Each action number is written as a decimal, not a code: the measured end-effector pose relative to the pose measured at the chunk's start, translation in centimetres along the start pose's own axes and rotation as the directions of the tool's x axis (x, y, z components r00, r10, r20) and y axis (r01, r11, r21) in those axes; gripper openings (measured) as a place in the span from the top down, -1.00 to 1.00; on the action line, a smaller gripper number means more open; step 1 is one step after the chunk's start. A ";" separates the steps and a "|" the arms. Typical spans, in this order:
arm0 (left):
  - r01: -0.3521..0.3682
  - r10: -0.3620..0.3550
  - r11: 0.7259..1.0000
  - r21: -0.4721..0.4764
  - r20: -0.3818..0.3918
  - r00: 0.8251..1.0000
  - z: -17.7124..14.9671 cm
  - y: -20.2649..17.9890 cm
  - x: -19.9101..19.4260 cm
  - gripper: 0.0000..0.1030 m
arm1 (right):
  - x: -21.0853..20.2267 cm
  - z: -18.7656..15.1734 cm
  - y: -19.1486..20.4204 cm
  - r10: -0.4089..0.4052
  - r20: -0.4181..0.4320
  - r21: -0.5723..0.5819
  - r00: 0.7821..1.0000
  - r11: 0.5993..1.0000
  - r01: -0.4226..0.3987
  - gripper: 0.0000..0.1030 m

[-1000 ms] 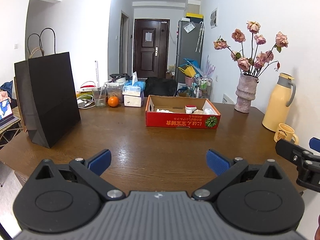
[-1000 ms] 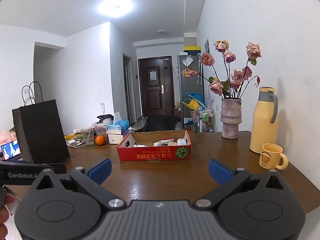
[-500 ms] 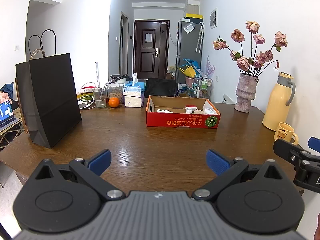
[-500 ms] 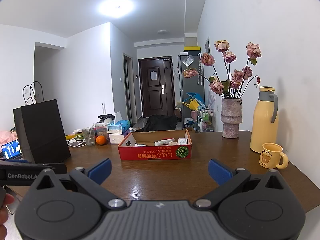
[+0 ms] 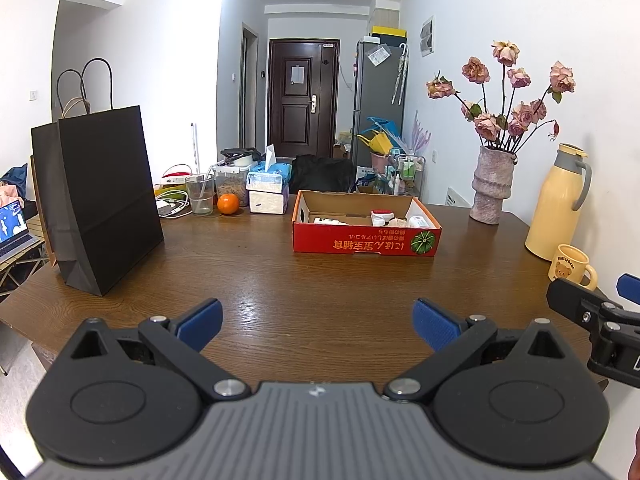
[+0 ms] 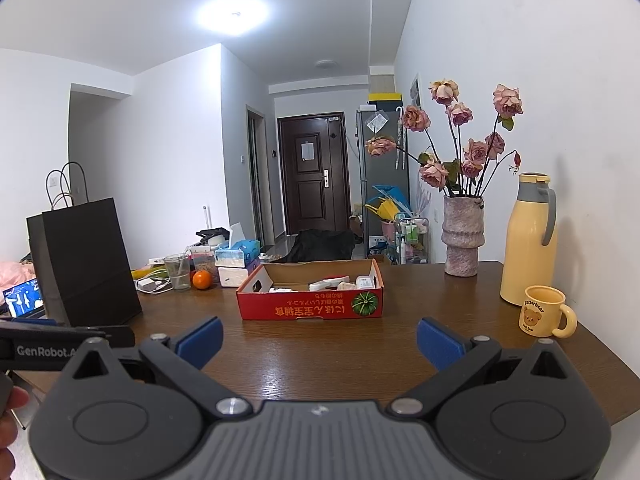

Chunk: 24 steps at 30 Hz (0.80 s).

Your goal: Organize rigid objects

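Small items in the red box (image 5: 366, 238) (walls hide most) stay unidentifiable.

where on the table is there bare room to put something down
Bare wood lies between the black paper bag and the red cardboard box, and forward of the box toward both open grippers. Crowded: the far left corner around the glass and orange.

Near half of desk (image 5: 304, 292) bare, open passage up to red box (image 5: 366, 240) at middle. Black bag (image 5: 104, 200) blocks left edge; thermos (image 5: 556, 208), mug (image 5: 570, 264), vase (image 5: 490, 184) crowd right edge.
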State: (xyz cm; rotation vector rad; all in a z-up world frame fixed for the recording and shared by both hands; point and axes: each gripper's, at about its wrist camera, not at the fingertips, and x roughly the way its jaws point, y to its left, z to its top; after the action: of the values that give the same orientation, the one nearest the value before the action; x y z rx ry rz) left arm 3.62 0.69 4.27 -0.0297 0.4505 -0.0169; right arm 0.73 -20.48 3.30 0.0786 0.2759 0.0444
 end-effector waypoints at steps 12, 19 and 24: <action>-0.001 0.001 1.000 0.000 0.000 1.000 0.0 0.1 0.1 -1.00 | 0.0 0.0 0.0 -0.002 0.001 -0.001 1.000 1.000 0.002 -1.00; -0.003 0.003 1.000 0.004 0.006 1.000 0.1 0.0 0.1 -1.00 | 0.0 0.0 0.1 -0.001 0.001 -0.003 1.000 1.000 0.001 -1.00; -0.004 0.004 1.000 0.004 0.006 1.000 0.0 0.0 0.1 -1.00 | -0.2 0.0 0.3 0.000 0.004 -0.006 1.000 1.000 0.000 -1.00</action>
State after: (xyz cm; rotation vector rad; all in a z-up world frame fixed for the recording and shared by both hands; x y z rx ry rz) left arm 3.72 0.69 4.26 -0.0244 0.4446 -0.0136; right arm 0.57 -20.20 3.33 0.0726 0.2720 0.0452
